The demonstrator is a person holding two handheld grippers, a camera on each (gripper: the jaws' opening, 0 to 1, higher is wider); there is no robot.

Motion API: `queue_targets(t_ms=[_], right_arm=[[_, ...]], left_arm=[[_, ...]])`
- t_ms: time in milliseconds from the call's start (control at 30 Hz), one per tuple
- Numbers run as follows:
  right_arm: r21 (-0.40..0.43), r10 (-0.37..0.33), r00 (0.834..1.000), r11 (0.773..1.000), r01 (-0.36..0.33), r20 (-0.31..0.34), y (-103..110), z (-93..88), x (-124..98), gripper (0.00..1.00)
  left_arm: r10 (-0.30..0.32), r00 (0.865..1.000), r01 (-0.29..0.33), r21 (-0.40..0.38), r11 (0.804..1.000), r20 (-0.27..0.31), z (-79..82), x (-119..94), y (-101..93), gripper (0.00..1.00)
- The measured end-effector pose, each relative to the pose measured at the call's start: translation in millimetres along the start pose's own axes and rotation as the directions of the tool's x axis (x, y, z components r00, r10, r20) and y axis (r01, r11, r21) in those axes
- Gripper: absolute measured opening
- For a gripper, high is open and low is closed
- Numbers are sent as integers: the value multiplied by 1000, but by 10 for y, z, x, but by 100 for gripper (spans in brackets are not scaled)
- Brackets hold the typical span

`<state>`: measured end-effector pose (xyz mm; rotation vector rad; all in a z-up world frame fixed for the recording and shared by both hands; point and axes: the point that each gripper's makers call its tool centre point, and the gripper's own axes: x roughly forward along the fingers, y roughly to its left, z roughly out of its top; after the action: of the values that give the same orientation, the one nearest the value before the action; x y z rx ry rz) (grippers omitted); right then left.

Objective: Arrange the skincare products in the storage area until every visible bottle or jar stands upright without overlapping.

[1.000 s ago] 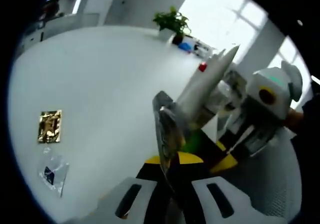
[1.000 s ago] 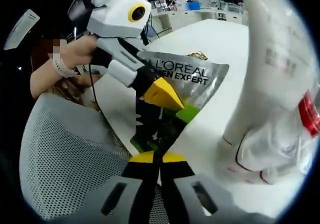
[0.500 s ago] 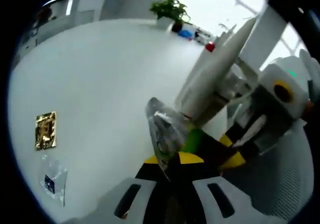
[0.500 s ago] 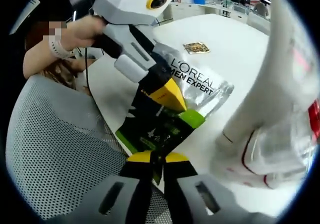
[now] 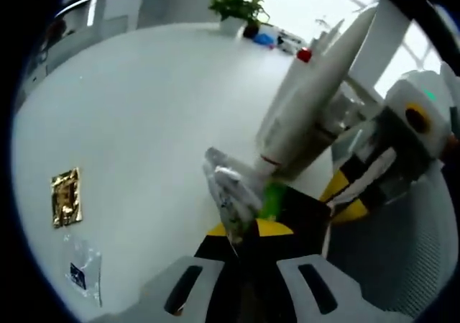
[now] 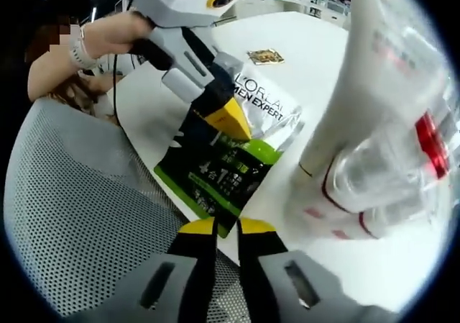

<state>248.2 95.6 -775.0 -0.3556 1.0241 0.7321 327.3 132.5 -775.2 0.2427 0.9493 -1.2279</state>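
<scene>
- White and wide, the worktop [image 5: 144, 107] runs back to a potted plant [image 5: 237, 5] at its far edge; bright windows stand behind it
- Landmark: a white tube [image 5: 316, 100] standing cap-down near the worktop's near edge; in the right gripper view this tube [image 6: 359, 107] has clear wrapped bottles [image 6: 388, 172] with red bands touching it
- Just beside the tube's base lies a silver-and-green sachet [image 6: 241, 150] printed L'OREAL MEN EXPERT; its long axis runs from the near edge toward the worktop's middle, and its green end overhangs the edge above a grey mesh chair [image 6: 79, 215]
- Left tool [image 6: 226, 118] is clamped on the sachet's middle; in its own view the left tool [image 5: 248, 233] pinches the crinkled sachet [image 5: 230, 193] edge-on
- Right tool [image 6: 226, 229] has its jaws slightly parted and grips nothing; the sachet's green end lies straight ahead, just off its tips; it looks the nearer to take that end
- Well apart from the tube lie a gold packet [image 5: 66, 197] and a clear packet [image 5: 85, 273]
</scene>
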Motion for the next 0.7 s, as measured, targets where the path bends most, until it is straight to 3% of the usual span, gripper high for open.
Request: queue_targets(t_ms=[133,300,567,700], right_arm=[[19,-3,1000,1000,3,25,24,20,-53,13],[11,11,1000,1000,-12,25,61,58,30,15],[-45,-7,1000,999,8,30,56,189,104,16],[-69,-16,1000,997,17,15,50,190,136,18]], left_arm=[[3,1000,-3,-5,1000,-9,-13,22,10,0],[7,1000,-7,-19,1000,-2,10,44,9,0],[15,998,-9,-106,994,53,40,32,127,0],[11,998,-7,-74,997,55,55,52,120,0]])
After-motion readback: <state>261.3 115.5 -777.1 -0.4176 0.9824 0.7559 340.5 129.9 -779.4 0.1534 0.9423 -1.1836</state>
